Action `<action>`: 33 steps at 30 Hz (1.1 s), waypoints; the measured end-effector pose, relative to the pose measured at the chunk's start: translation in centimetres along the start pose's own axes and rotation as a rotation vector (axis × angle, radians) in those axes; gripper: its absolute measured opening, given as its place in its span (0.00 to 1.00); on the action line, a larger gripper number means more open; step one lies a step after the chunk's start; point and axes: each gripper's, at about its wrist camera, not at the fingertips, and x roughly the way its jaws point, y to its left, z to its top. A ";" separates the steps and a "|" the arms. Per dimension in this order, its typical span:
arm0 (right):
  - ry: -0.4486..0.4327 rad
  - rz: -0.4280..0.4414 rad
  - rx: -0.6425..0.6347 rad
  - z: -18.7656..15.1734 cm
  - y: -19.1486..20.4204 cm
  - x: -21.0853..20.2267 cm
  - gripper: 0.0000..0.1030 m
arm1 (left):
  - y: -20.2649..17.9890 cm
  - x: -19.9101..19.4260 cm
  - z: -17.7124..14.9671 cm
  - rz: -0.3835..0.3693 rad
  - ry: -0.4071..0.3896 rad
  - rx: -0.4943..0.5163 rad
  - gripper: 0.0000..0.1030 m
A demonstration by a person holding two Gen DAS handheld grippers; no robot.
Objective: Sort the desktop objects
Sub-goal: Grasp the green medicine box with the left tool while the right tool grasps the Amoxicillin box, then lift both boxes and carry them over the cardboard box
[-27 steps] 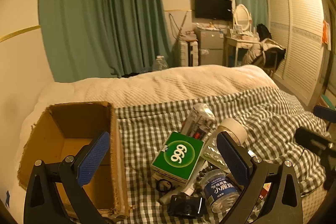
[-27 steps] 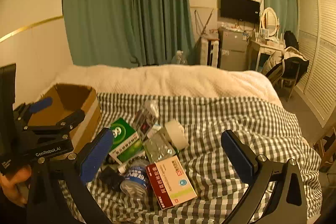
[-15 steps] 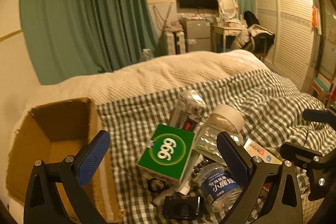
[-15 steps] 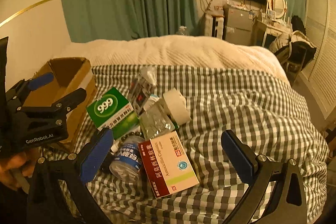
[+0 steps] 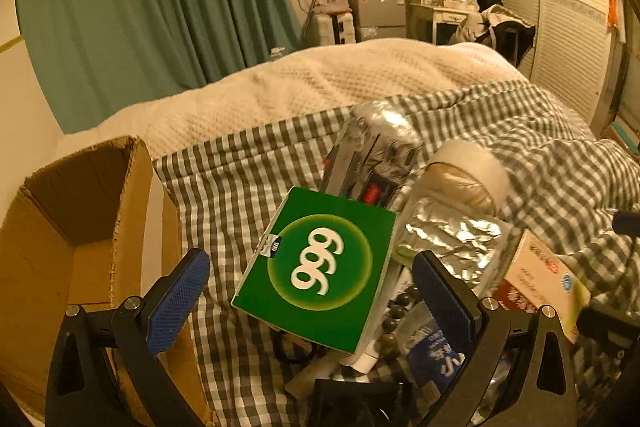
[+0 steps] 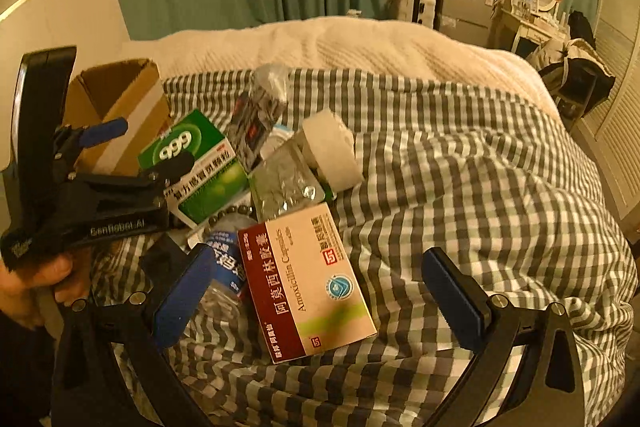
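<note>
Left gripper (image 5: 310,289) gapes wide around the green 999 box (image 5: 320,267); right gripper (image 6: 320,291) wide over the Amoxicillin box (image 6: 306,283), cardboard box (image 5: 76,227) at nine o'clock

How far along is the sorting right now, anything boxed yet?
Nothing looks done: the visible part of the cardboard box shows no items. Nothing is in hand either; the left gripper is open around the green 999 box, and the right gripper is open around the Amoxicillin box. The whole pile remains on the checked blanket, tape roll included.
</note>
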 end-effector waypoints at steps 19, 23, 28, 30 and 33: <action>0.197 -0.075 -0.088 -1.7 1.2 6.5 1.00 | 2.4 5.0 -1.7 -0.136 0.102 -0.056 0.98; 0.228 -0.121 -0.107 -1.9 1.3 7.4 0.95 | 1.6 4.8 -1.5 -0.132 0.078 -0.049 0.85; 0.205 -0.102 -0.083 -1.8 1.0 6.8 0.74 | 0.5 3.7 -1.6 -0.109 0.044 -0.006 0.84; 0.198 -0.106 -0.079 -1.8 1.1 6.8 0.74 | 0.3 3.1 -1.5 -0.113 0.029 0.001 0.84; 0.188 -0.109 -0.068 -1.7 1.0 6.6 0.74 | 0.1 2.2 -1.4 -0.109 0.003 0.010 0.84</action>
